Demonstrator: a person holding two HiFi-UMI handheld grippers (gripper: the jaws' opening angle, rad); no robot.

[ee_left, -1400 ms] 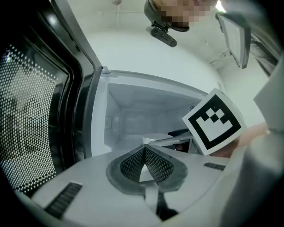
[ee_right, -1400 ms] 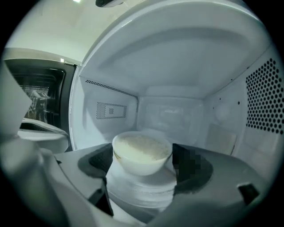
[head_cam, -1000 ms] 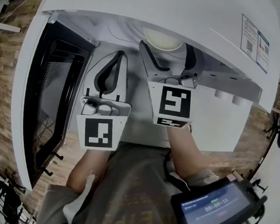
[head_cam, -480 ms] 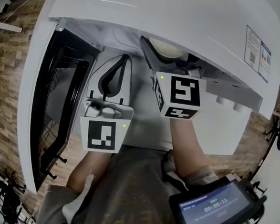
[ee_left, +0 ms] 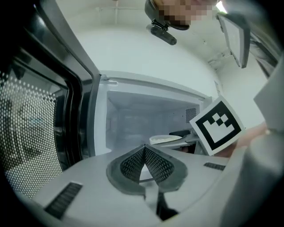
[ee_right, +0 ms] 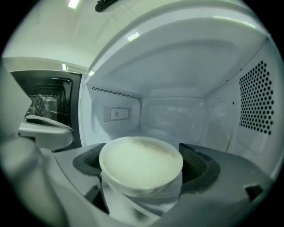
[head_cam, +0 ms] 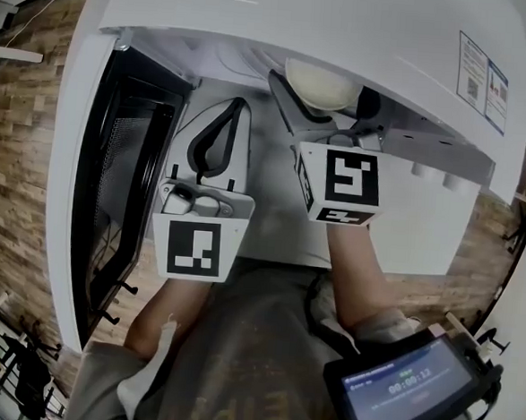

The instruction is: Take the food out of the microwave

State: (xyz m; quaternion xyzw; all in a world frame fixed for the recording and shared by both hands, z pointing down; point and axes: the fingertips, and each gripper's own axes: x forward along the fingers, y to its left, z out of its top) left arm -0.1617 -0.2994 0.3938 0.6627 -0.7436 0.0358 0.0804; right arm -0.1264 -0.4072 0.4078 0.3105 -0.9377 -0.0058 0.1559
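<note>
Widened, right tool spreads around bowl, perhaps touching, inside white microwave; left tool pressed together.

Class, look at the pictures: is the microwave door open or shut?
Open. The microwave door stands swung out to the left, leaving the white cavity and a bowl in plain view.

Your left gripper and right gripper are pale grey moulded plastic with dark, mesh-textured pads. Each carries a white cube printed with black square markers: left cube, right cube. You wear a grey T-shirt with faded lettering.
</note>
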